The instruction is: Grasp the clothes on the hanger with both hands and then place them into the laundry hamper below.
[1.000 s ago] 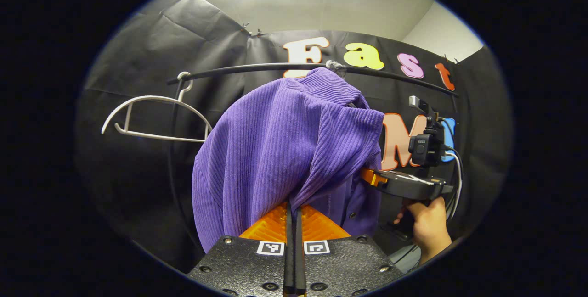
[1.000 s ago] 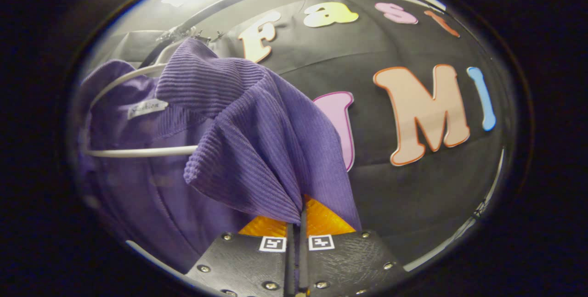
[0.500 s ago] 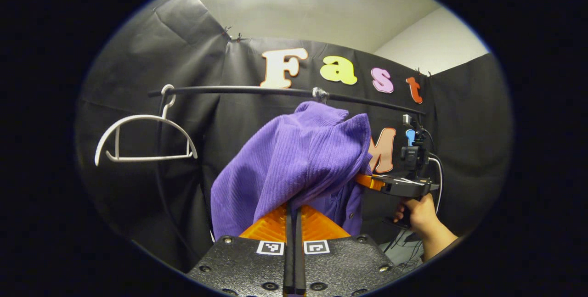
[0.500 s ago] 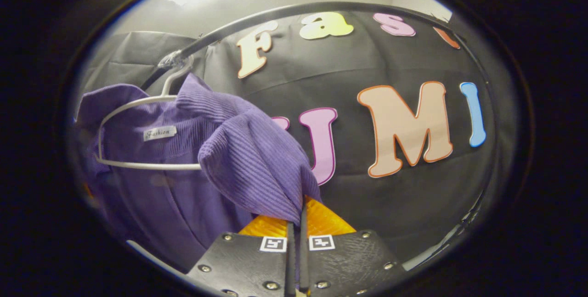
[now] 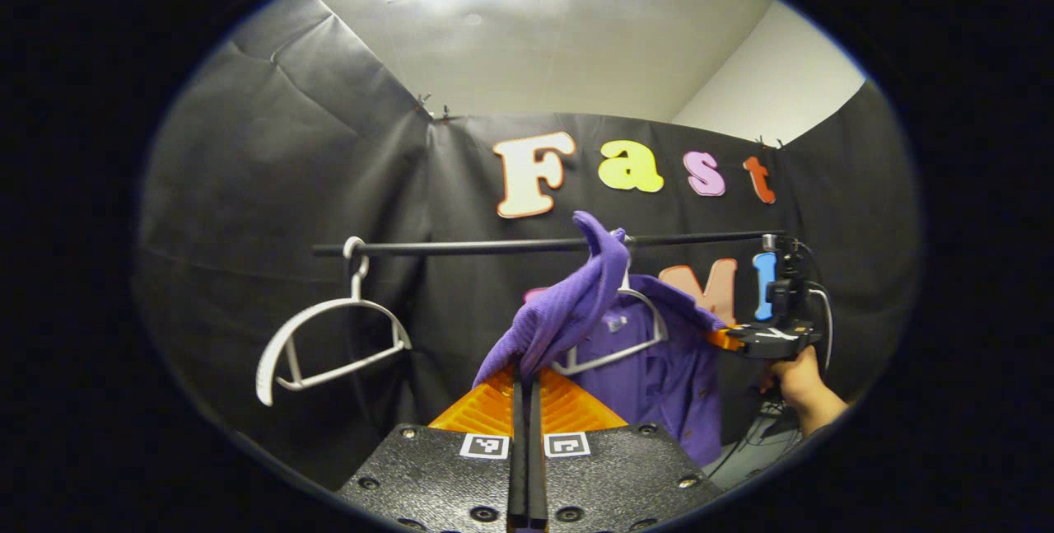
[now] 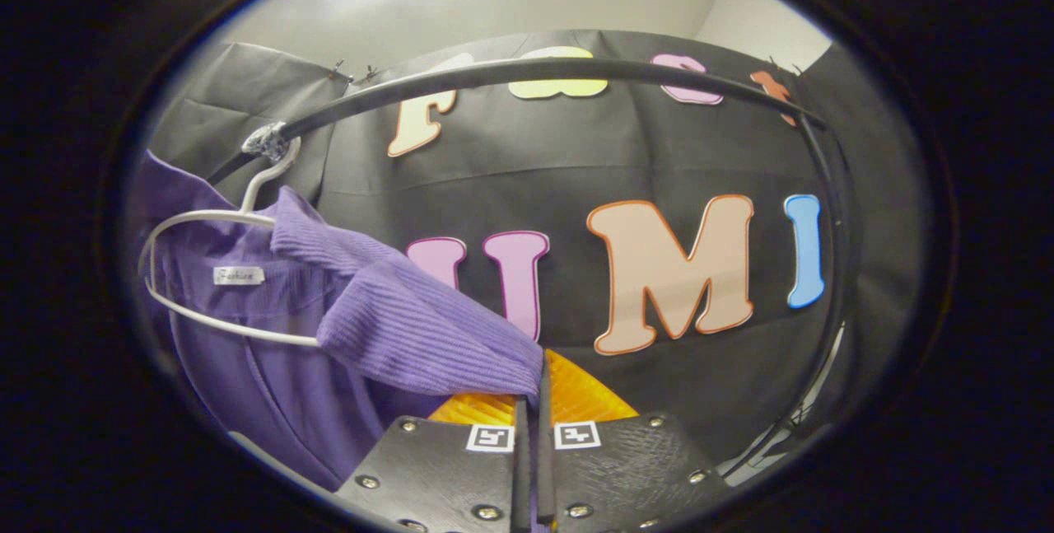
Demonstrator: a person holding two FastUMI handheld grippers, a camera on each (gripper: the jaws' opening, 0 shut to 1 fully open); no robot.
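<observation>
Under the rail (image 5: pixel 494 247), both tongs, left (image 5: pixel 524 368) and right (image 6: pixel 533 381), are pinching the soft, light shirt (image 5: pixel 650 368) (ribbed, limp) by its shoulders, stretching it off the hanger (image 5: pixel 613 356).

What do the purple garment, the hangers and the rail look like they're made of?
Purple garment: soft ribbed fabric, likely corduroy or a rib knit; fine parallel ridges, matte, folds limply.
White hanger under it and the empty hanger: thin smooth white rods, plastic or coated wire; can't tell.
Rail: slim dark bar with a dull sheen, probably metal.
</observation>
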